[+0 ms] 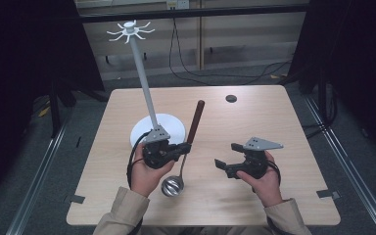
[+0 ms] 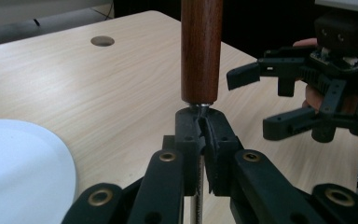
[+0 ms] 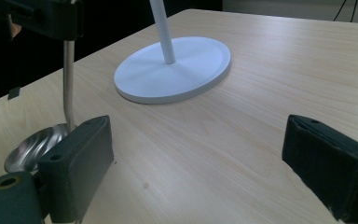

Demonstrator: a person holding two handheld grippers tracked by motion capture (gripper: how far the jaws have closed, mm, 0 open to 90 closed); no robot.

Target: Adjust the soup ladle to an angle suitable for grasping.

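On my left I have the left gripper (image 1: 182, 148) clamped tight on the ladle (image 1: 186, 147), its pads pinching the thin metal shaft right where it meets the wooden handle (image 1: 196, 121). From that grip the dark handle runs up and away across the table (image 1: 254, 117), while the shaft drops back toward me and ends in the shiny bowl (image 1: 172, 186), which sits just below the left hand (image 1: 149, 169), close to the near edge. In the left gripper view the handle (image 2: 201, 49) rises straight out of the closed jaws. Just behind and to the left of that gripper stands the white hook stand (image 1: 144, 83), its round base (image 1: 169, 125) partly hidden by the gripper and its pole leaning up to a ring of hooks at the top.

Moving right, the right gripper (image 1: 227, 155) hangs well apart from the ladle, jaws spread wide with nothing between them, pointing left toward it. In the right gripper view I see the ladle bowl (image 3: 32, 144) beside the left-hand jaw pad and the stand base (image 3: 177, 70) ahead. Far beyond it a small round hole (image 1: 231, 98) marks the tabletop.
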